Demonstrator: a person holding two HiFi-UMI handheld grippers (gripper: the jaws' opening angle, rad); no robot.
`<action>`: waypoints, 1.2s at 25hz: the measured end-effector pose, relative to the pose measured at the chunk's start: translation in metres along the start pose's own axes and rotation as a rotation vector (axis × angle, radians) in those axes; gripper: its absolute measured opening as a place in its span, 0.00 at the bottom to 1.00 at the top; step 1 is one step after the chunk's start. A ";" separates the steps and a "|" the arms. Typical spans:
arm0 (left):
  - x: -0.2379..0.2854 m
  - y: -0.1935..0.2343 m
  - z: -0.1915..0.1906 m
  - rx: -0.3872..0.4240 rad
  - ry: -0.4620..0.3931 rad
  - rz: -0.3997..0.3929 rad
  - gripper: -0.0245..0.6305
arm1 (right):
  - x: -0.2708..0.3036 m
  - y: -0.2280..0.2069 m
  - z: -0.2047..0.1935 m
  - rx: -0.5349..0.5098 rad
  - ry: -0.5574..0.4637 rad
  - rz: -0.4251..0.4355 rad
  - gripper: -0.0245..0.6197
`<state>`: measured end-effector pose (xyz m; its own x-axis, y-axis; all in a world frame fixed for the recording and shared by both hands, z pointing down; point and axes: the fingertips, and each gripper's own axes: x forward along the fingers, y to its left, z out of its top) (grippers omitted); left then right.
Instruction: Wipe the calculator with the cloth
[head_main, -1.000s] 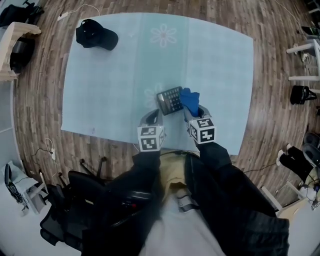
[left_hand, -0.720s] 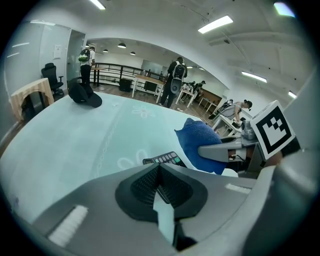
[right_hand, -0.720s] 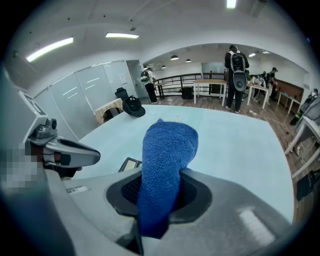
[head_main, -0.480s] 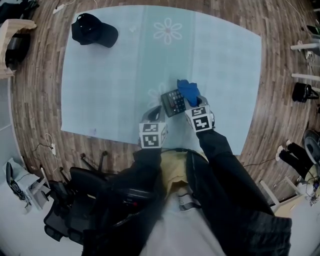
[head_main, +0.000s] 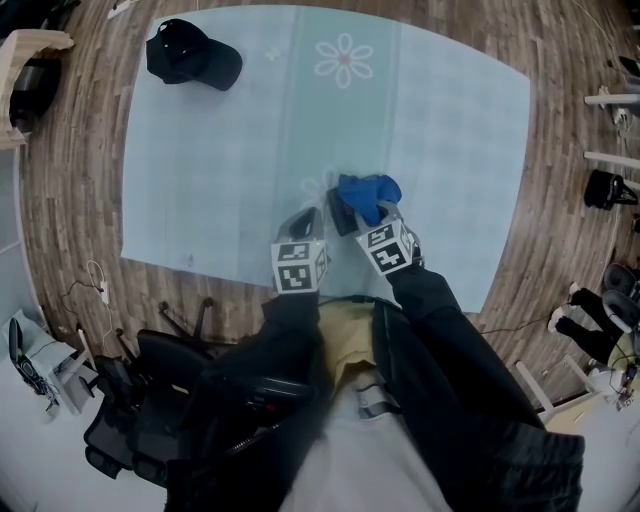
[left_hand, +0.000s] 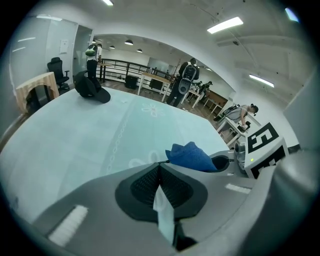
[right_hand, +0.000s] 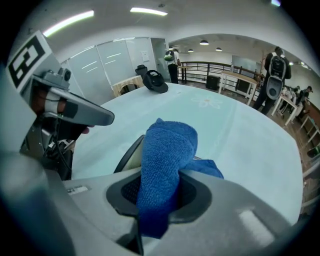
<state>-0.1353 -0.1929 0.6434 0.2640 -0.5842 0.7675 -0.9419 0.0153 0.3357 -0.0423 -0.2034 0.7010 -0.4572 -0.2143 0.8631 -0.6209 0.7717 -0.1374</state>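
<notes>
The black calculator (head_main: 337, 217) lies on the pale blue table cover near its front edge, mostly hidden under the blue cloth (head_main: 367, 192). Only its left end shows. My right gripper (head_main: 375, 213) is shut on the cloth (right_hand: 165, 155), which bulges out over the jaws; a dark edge of the calculator (right_hand: 129, 152) peeks out to the left of it. My left gripper (head_main: 306, 226) sits just left of the calculator with its jaws shut and nothing seen between them. From the left gripper view the cloth (left_hand: 192, 156) lies just past the jaw tips, to the right.
A black cap (head_main: 192, 58) rests at the far left corner of the table cover (head_main: 200, 150), also seen as the cap (left_hand: 90, 87). Wooden floor surrounds the table. A black chair (head_main: 170, 370) stands at the near left. People stand far off in the room.
The right gripper has swept the cloth leftward across the calculator, so the keys seen earlier are now covered. The left gripper has hardly moved.
</notes>
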 end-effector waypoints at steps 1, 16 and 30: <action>0.000 0.001 0.001 -0.001 -0.004 0.001 0.03 | 0.000 0.005 0.000 -0.011 0.001 0.014 0.18; -0.016 0.003 -0.011 -0.021 -0.026 0.011 0.03 | -0.039 0.058 0.011 0.204 -0.138 0.271 0.18; -0.023 -0.011 -0.016 0.002 -0.018 -0.024 0.03 | -0.059 -0.074 0.031 0.142 -0.161 -0.156 0.18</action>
<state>-0.1278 -0.1662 0.6311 0.2825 -0.5989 0.7494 -0.9358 -0.0004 0.3524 0.0111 -0.2657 0.6450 -0.4371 -0.4252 0.7926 -0.7697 0.6327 -0.0851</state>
